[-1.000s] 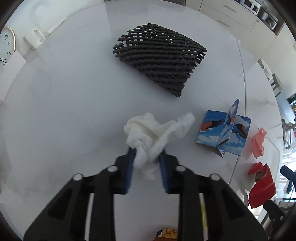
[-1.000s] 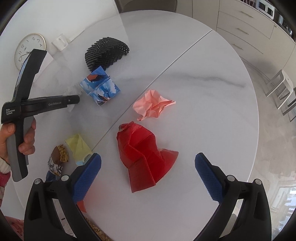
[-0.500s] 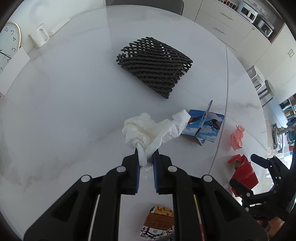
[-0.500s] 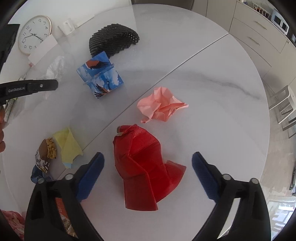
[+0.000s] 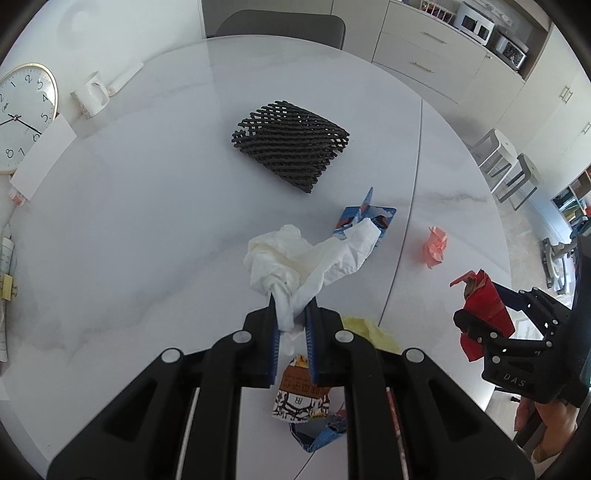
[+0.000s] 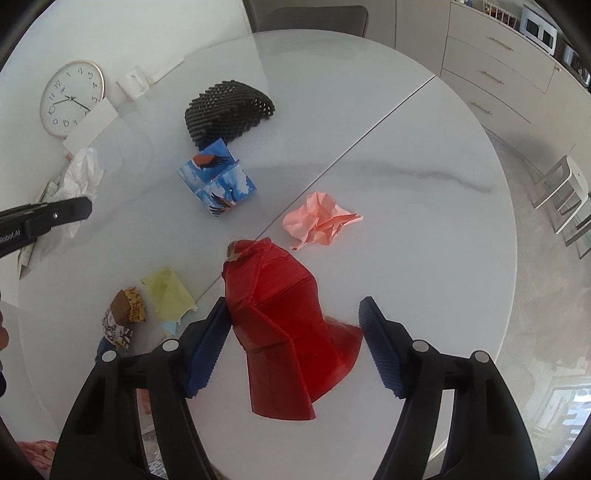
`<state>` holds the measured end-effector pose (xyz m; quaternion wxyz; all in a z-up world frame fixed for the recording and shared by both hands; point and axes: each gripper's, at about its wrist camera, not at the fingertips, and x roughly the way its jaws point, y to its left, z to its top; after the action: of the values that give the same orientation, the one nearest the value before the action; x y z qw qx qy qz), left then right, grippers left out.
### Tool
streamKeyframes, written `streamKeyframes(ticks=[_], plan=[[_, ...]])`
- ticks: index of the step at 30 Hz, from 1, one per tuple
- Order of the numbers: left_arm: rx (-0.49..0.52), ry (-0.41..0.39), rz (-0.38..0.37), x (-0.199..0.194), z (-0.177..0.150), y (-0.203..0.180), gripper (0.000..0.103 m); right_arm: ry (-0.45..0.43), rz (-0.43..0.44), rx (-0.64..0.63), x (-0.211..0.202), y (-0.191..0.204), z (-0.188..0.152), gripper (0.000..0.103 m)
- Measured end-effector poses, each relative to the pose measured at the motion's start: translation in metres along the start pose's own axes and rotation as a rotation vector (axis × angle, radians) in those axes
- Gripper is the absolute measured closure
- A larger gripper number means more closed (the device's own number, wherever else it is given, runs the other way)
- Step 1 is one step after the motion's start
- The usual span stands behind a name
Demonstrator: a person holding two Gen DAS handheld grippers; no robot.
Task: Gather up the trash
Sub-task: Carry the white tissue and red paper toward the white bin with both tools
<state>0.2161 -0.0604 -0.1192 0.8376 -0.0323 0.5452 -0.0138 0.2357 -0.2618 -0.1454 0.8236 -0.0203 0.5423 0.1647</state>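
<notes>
My left gripper (image 5: 292, 317) is shut on a crumpled white tissue (image 5: 295, 258) and holds it above the white round table (image 5: 129, 221); the tissue also shows in the right wrist view (image 6: 79, 177). My right gripper (image 6: 295, 343) is open around a folded red paper (image 6: 284, 332), the jaws on either side of it. A crumpled pink paper (image 6: 319, 221), a blue bird-print paper (image 6: 218, 179), a black foam net (image 6: 227, 109), a yellow paper (image 6: 168, 295) and a snack wrapper (image 6: 123, 317) lie on the table.
A clock (image 5: 18, 114), a white mug (image 5: 90, 98) and white card stand at the table's far left. A chair (image 5: 277, 22) is behind the table. Cabinets (image 5: 443, 48) and stools (image 5: 506, 162) are at the right.
My left gripper closed fully on the tissue and lifted it back from the table. My right gripper moved forward over the red paper, its jaws narrowing around it.
</notes>
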Motion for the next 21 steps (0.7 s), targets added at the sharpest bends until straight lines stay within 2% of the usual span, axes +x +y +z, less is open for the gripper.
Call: streamKeyframes(ticks=[6,11,17,21], plan=[[0.065,-0.037,-0.059,-0.042,-0.028,-0.026,0.091,-0.076,0.002,0.083,-0.055,-0.006,-0.031,0.032],[0.193,-0.059,-0.096,-0.075,-0.068,-0.064,0.091,-0.116,-0.044,0.177,-0.099,-0.017,-0.085,0.032],[0.342,-0.009,-0.223,-0.091,-0.125,-0.123,0.091,-0.123,-0.115,0.333,-0.136,-0.039,-0.173,0.031],[0.463,0.06,-0.289,-0.087,-0.169,-0.171,0.091,-0.102,-0.149,0.423,-0.147,-0.055,-0.226,0.031]])
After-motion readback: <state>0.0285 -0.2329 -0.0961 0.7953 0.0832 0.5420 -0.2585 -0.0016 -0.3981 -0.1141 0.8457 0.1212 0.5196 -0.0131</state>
